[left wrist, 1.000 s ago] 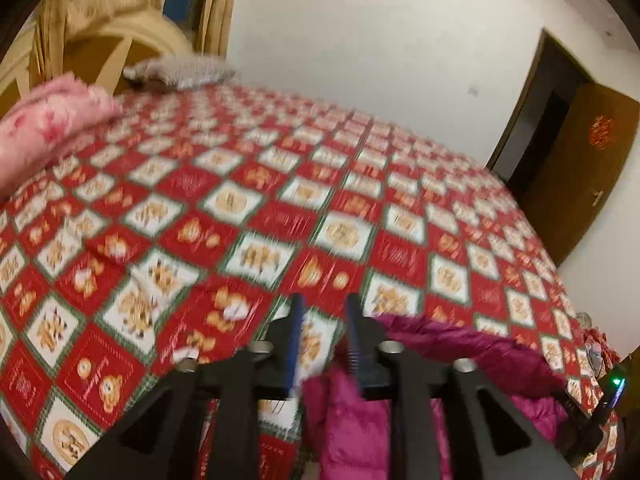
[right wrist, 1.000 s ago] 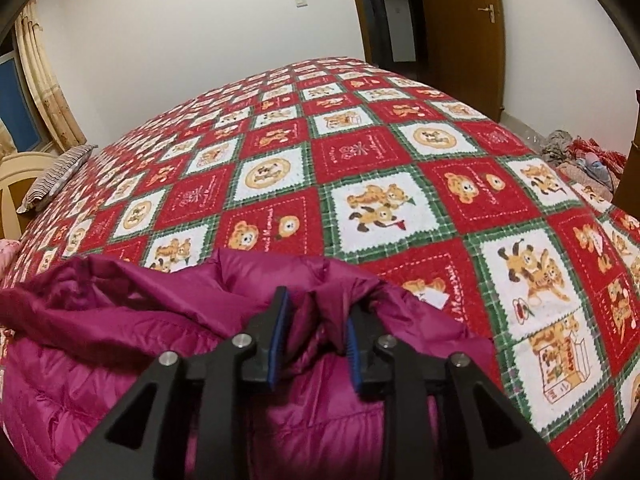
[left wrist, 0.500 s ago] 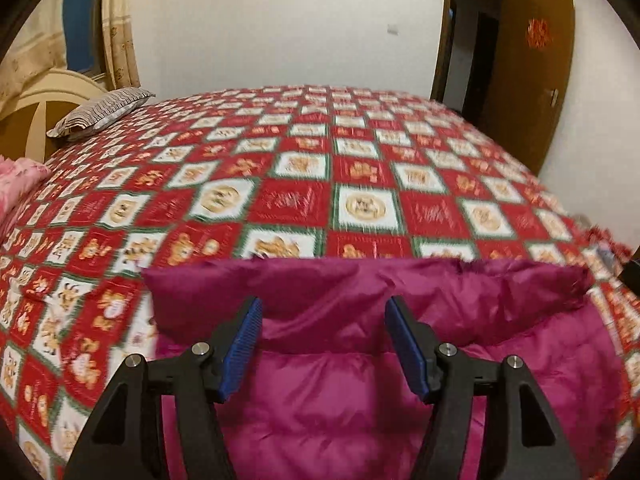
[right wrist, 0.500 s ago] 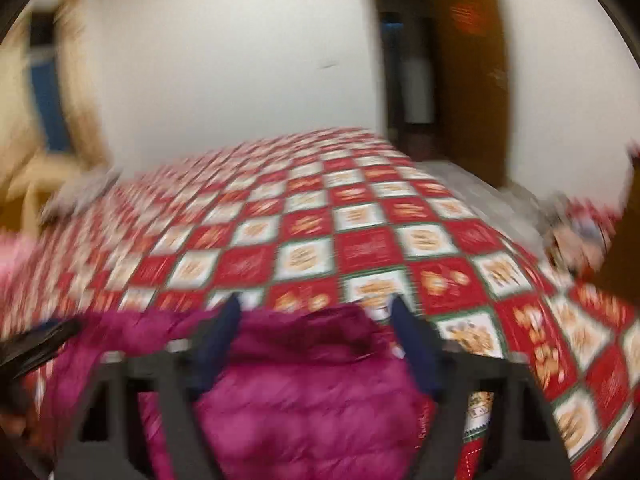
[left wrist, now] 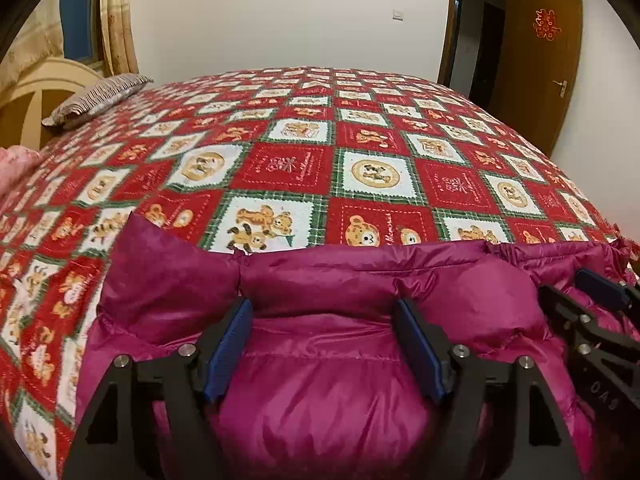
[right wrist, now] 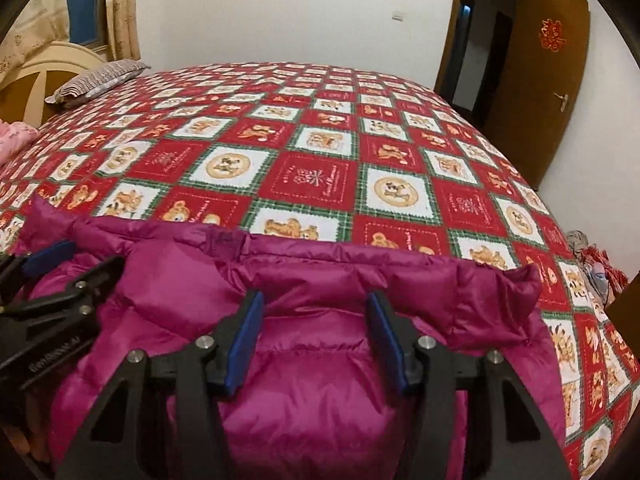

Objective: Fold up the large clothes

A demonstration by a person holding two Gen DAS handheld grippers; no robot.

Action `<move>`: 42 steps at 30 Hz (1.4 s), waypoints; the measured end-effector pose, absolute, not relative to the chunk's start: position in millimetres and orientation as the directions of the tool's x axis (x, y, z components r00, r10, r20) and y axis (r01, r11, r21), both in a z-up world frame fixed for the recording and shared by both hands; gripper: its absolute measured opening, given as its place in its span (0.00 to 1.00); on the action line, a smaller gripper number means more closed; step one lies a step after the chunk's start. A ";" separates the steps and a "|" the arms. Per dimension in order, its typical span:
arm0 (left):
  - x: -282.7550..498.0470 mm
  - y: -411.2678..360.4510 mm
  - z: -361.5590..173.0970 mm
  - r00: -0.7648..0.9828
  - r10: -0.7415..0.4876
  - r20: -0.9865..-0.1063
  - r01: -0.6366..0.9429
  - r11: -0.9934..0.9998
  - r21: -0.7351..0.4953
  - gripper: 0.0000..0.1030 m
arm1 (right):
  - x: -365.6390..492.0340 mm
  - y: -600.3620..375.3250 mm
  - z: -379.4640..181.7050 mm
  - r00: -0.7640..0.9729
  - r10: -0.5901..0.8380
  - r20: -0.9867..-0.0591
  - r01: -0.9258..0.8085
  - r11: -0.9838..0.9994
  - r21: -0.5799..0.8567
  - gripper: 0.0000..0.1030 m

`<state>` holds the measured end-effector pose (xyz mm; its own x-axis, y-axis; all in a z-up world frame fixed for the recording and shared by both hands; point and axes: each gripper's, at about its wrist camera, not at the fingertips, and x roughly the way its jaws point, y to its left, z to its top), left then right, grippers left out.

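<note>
A magenta puffer jacket (left wrist: 328, 364) lies folded on the near part of the bed; it also shows in the right wrist view (right wrist: 312, 376). My left gripper (left wrist: 324, 344) is open and empty, its jaws spread wide just above the jacket near its far folded edge. My right gripper (right wrist: 316, 340) is open and empty too, over the right part of the jacket. Each gripper shows at the edge of the other's view: the right one in the left wrist view (left wrist: 600, 320), the left one in the right wrist view (right wrist: 52, 292).
The bed carries a red, white and green checked bear-print cover (left wrist: 304, 160). A striped pillow (left wrist: 100, 96) and cream headboard (left wrist: 36, 92) are at far left. A brown door (right wrist: 548, 92) stands open at right. Loose clothes (right wrist: 592, 264) lie on the floor.
Both grippers were shut on jacket fabric a second ago. They have let go and opened wide. The jacket now lies flat with a straight far edge, and both grippers face the bed squarely.
</note>
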<state>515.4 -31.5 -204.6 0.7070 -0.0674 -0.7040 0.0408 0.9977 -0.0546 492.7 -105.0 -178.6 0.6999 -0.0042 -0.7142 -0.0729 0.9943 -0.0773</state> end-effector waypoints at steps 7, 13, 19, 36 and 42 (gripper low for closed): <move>521.6 -35.6 -212.2 0.693 -0.060 -0.718 0.041 0.998 -0.043 0.77 | 501.1 -104.4 -188.9 0.693 -0.022 -0.721 -0.062 0.994 -0.090 0.56; 521.9 -37.4 -214.0 0.691 -0.042 -0.722 0.039 0.999 -0.020 0.77 | 501.3 -113.7 -182.4 0.682 0.004 -0.732 -0.060 0.997 -0.051 0.54; 521.7 -38.6 -214.5 0.691 -0.034 -0.722 0.038 0.999 -0.010 0.77 | 501.1 -169.5 -161.9 0.691 -0.138 -0.709 0.096 0.990 -0.099 0.54; 525.7 -11.6 -173.7 0.738 0.054 -0.672 -0.024 0.998 0.054 0.77 | 501.8 -225.3 -199.5 0.666 -0.212 -0.716 0.237 0.969 -0.067 0.63; 549.4 -5.6 -214.3 0.661 0.097 -0.744 -0.070 0.995 0.068 0.78 | 500.9 -224.9 -198.9 0.675 -0.213 -0.707 0.240 0.969 -0.062 0.63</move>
<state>549.4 -5.6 -214.3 0.6611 0.0974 -0.7439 -0.0700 0.9952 0.0682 500.9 -224.9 -198.9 0.6746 -0.2128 -0.7068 0.2404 0.9687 -0.0622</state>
